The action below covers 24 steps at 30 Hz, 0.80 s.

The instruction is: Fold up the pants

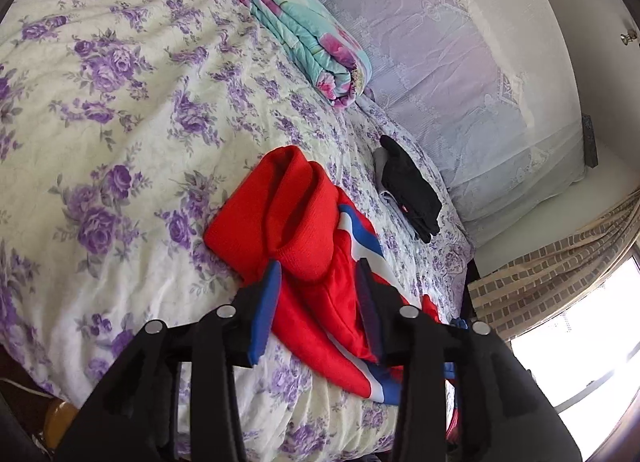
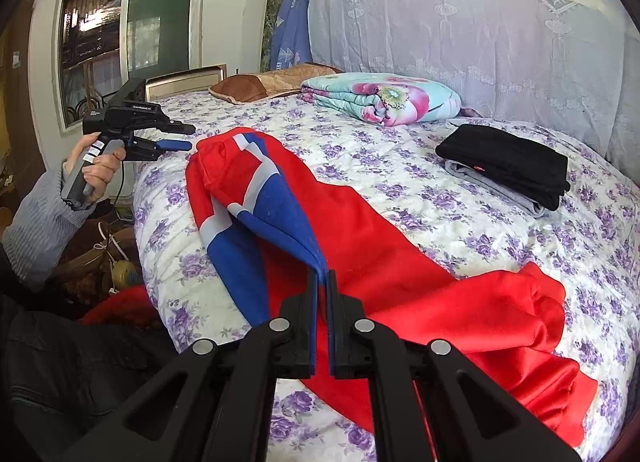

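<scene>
Red pants (image 2: 400, 258) with blue and white panels lie across the floral bed. The legs end bunched at the right in the right wrist view and show as a red heap in the left wrist view (image 1: 288, 206). My right gripper (image 2: 323, 276) is shut on a blue fold of the pants and lifts it off the bed. My left gripper (image 1: 320, 270) is open, its jaws standing over the red cloth near the bed's edge. It also shows in the right wrist view (image 2: 176, 138), held in a hand beside the waist end, touching nothing.
A folded black and grey garment pile (image 2: 508, 170) lies on the bed (image 2: 460, 218) at the back right. A folded floral quilt (image 2: 380, 96) and a brown pillow (image 2: 272, 82) lie farther back. A lace-covered headboard (image 2: 480, 30) stands behind. Clutter sits on the floor left of the bed.
</scene>
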Motion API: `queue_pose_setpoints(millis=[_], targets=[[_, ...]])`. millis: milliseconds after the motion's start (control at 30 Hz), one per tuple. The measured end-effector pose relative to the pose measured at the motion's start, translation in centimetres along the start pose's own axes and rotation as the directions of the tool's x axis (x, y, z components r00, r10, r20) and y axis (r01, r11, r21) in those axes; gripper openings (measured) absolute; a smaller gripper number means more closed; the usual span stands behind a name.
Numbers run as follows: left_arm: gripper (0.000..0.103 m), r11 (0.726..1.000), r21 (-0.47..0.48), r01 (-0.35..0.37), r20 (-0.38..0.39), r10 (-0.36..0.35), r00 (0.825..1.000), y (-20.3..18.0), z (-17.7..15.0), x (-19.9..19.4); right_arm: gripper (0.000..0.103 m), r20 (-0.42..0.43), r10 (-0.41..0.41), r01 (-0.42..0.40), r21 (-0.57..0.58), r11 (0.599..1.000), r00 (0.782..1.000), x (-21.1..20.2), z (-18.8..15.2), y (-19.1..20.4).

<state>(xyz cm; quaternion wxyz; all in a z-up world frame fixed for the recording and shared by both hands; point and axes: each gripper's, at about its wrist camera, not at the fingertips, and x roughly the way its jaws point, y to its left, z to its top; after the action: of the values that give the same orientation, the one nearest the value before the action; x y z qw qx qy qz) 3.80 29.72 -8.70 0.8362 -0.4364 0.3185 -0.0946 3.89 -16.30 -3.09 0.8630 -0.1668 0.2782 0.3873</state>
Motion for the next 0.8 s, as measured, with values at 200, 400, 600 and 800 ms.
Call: queue_pose_setpoints(millis=[200,400,600,800], targets=[[0.037,0.998,-0.036,-0.052,-0.035,0.051,0.998,-0.1,0.2,2.6,0.004,0.011,0.001,-0.001,0.012,1.000,1.000,-0.3,-0.1,0.1],[0.018,0.996,-0.041,-0.085,0.019,0.086,0.996,-0.6,1.5,2.8,0.004,0.021,0.004,-0.005,0.003,1.000,1.000,-0.5,0.3,0.5],[0.012,0.999,-0.028,-0.045,0.108,0.048,0.993,-0.5,1.9,-0.4,0.004,-0.026,0.060,-0.060,-0.006,0.998,0.998,1.2,-0.5,1.7],[0.015,0.994,-0.098,-0.047,0.050,0.052,0.997,3.8,0.7,0.8,0.004,-0.121,0.100,-0.095,0.045,0.994,0.988,4.8,-3.5,1.9]])
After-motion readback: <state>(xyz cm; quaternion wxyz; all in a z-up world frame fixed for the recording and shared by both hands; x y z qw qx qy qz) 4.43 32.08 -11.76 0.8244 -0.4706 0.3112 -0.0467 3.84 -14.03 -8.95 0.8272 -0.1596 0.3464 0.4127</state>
